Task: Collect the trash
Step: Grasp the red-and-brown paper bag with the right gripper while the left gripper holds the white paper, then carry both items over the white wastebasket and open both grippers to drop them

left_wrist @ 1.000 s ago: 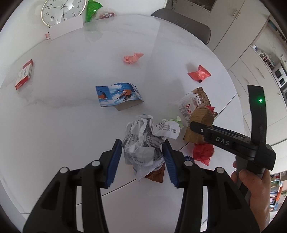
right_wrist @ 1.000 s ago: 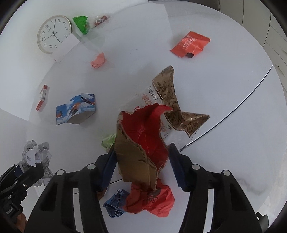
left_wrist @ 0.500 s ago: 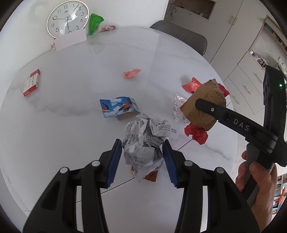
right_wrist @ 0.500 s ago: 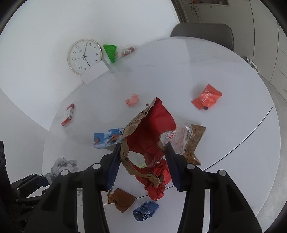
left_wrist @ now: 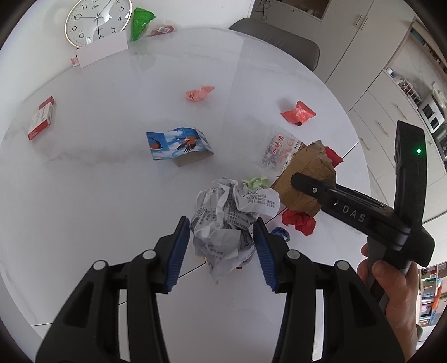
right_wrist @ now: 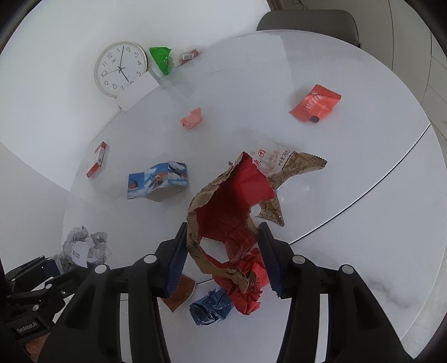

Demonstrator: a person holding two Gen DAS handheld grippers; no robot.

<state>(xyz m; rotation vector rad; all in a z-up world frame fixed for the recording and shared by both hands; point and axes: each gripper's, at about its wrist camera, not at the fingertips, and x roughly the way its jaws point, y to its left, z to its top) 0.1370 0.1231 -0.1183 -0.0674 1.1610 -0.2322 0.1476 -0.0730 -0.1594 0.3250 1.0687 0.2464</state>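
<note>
My left gripper [left_wrist: 222, 243] is shut on a crumpled ball of printed paper [left_wrist: 229, 212], held just above the white table [left_wrist: 111, 195]. To its right, my right gripper [right_wrist: 222, 248] holds a torn piece of brown cardboard with a red inner face [right_wrist: 229, 206] above the table. Its jaws are opening slightly, with the cardboard [left_wrist: 304, 173] still caught between the pads. Under the cardboard lie a crumpled red paper [right_wrist: 248, 293], a crumpled blue wrapper [right_wrist: 211, 307] and a brown scrap [right_wrist: 178, 293].
Spread over the table are a bird-print box [left_wrist: 178, 146], pink paper [left_wrist: 199, 93], a red wrapper [left_wrist: 297, 113], a clear snack bag [left_wrist: 276, 152], green paper [left_wrist: 255, 183] and a red-and-white box [left_wrist: 42, 117]. At the far edge are a clock [left_wrist: 97, 21], a green bag [left_wrist: 141, 22] and a chair [left_wrist: 276, 42].
The right gripper lifted the torn cardboard up off the pile, then came partway back down and turned a little. The left gripper kept still with the paper ball.
</note>
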